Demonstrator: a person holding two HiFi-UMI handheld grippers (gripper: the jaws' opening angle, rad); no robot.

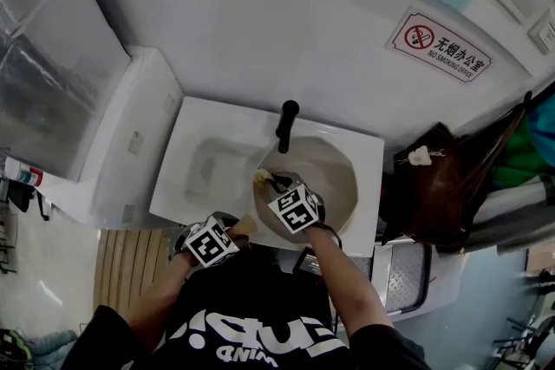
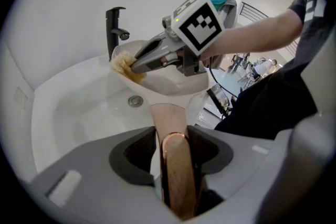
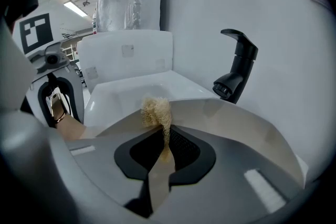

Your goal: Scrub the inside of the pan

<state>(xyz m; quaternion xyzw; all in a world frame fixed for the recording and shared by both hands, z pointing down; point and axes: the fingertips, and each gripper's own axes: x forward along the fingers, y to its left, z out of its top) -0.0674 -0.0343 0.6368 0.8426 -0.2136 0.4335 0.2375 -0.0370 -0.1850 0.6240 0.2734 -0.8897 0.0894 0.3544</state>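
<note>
Cream-coloured pan sits over the white sink, just below the black tap. Your left tool is clenched on its wooden handle. Your right tool pinches a straw-coloured scrubber at the pan's inner rim.

The black faucet stands just behind the pan; left of both, the sink lies open.

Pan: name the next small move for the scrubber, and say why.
Probably sweep the scrubber down across the inner wall of the pan: the right gripper pinches it high by the pan's edge, and the left gripper clamps the handle, steadying the pan.
</note>
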